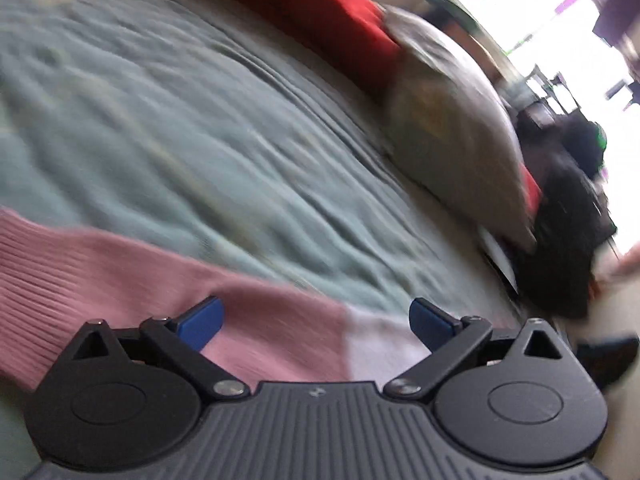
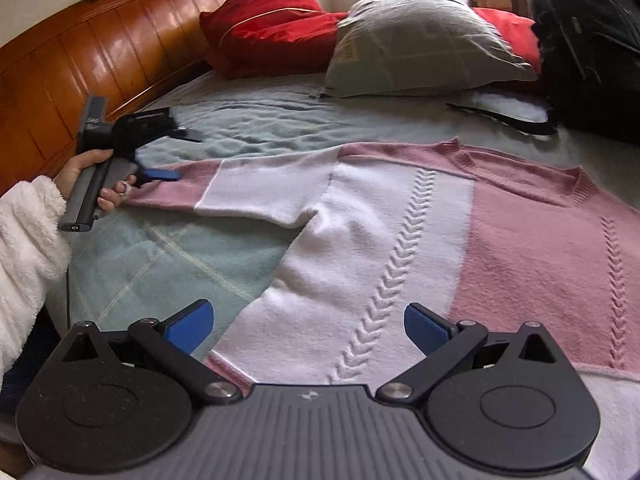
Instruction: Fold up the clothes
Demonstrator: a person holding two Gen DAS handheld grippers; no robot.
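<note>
Sweater (image 2: 400, 232), a knit in pink and white blocks, lies spread flat on the bed (image 2: 168, 248), its neckline toward the pillows and its hem at the near edge. Only the right wrist view shows it whole: 2 raised braid columns run down the front, 1 on the white panel and 1 on the pink, and the collar is ribbed. Its sleeve (image 2: 224, 188) stretches out flat toward the headboard side, white near the shoulder and pink at the cuff.

That same view shows the left tool (image 2: 160, 174) from outside, gripped in a hand (image 2: 92, 184) coming out of a fluffy white sleeve, with a blue finger right at the pink cuff. The left wrist view, blurred, sits low over that sleeve end (image 1: 200, 300): ribbed pink knit meets a white block between its blue pads, which stand wide apart and clamp nothing. The right tool (image 2: 308, 328) is likewise spread wide, hovering over the white panel near the hem, holding nothing.

The bed cover is a pale green, towel-like cloth with faint cream lines forming a grid. At the far edge lie a red pillow (image 2: 272, 28) and a plump grey one (image 2: 424, 48); a black backpack (image 2: 588, 56) rests at the far right corner. A glossy curved wooden headboard (image 2: 88, 60) borders the left edge.
</note>
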